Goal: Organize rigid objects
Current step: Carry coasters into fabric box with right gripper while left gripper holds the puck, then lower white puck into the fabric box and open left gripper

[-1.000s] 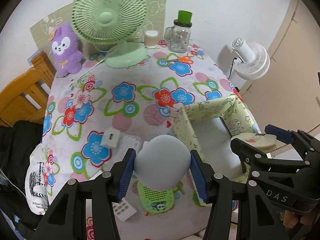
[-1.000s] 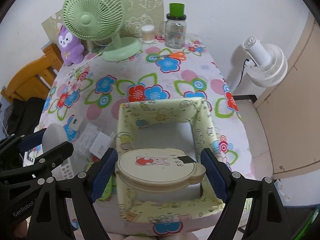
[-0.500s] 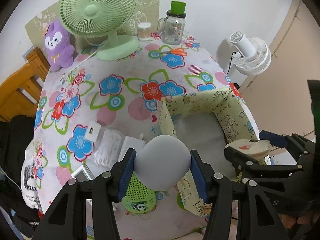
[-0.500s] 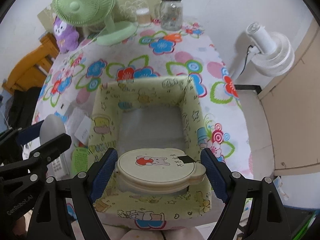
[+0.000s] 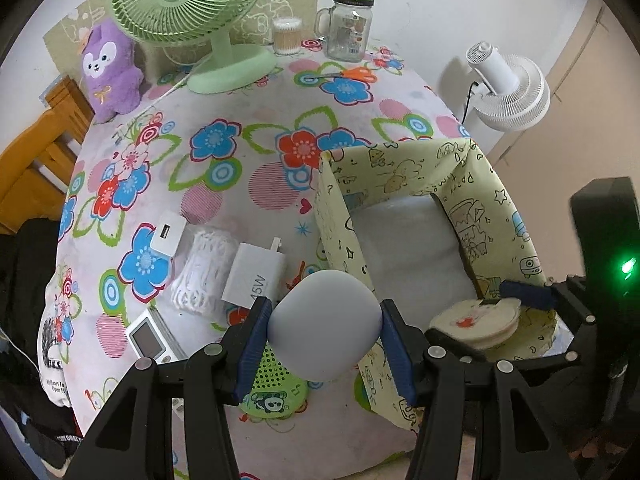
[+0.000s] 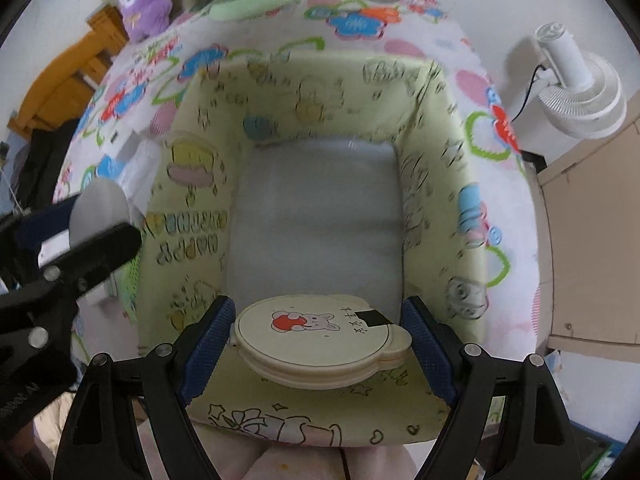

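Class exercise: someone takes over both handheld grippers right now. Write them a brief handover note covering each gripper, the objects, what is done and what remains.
Left gripper: shut on the smooth grey egg-shaped object, beside the bin's left wall.
Right gripper: shut on the round cream compact with a rabbit picture, over the yellow-green cartoon-print fabric bin.
Bin is empty; nothing placed yet.
Left on the table: white 45W charger, small white USB adapter, green perforated panda item.

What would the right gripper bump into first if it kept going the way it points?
Probably the pale grey floor of the yellow cartoon-print fabric box; the right gripper, clamping a cream round case, has nothing else ahead.
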The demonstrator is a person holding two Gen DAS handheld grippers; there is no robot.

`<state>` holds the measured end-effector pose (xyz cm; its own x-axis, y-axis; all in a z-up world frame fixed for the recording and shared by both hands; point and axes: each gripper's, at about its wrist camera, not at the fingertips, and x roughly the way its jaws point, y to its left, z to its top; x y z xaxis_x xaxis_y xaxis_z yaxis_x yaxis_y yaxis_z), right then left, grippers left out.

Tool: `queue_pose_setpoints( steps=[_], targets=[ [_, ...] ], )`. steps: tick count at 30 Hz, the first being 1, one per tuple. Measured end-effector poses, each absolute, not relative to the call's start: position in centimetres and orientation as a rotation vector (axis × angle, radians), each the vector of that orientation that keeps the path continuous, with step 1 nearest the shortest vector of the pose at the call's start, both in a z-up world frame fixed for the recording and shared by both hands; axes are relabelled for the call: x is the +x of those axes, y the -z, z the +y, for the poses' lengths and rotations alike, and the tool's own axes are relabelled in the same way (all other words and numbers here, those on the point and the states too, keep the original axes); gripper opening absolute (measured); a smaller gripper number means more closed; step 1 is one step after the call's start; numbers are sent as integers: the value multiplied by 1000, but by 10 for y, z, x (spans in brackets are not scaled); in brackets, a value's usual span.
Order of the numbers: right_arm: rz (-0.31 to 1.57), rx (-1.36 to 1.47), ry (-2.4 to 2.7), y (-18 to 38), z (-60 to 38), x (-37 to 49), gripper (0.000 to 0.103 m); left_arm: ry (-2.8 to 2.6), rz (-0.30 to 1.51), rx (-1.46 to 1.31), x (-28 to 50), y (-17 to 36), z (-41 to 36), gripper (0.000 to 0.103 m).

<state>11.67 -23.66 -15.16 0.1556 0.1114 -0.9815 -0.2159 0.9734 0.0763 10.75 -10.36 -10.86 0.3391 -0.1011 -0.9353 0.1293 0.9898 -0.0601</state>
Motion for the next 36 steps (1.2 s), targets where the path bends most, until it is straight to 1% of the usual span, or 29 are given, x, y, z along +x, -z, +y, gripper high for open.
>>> queue_pose_setpoints(
  steps=[13, 15, 17, 19, 28, 36],
  targets=[
    [1417, -78, -224, 153, -238, 104, 88, 207, 1199, 68, 116, 105, -112, 56],
    [1410, -73, -229, 151, -237, 101, 90, 221, 1193, 80, 116, 103, -114, 56],
    [1395, -61, -234, 146, -237, 98, 97, 234, 1188, 89, 116, 102, -117, 56],
    [1384, -53, -235, 143, -237, 94, 99, 246, 1184, 98, 115, 101, -119, 56],
    [1335, -32, -165, 117, -251, 82, 99, 293, 1174, 119, 119, 95, -128, 56],
    [1281, -44, -84, 100, -274, 85, 99, 345, 1149, 136, 130, 90, -153, 56]
  ],
)
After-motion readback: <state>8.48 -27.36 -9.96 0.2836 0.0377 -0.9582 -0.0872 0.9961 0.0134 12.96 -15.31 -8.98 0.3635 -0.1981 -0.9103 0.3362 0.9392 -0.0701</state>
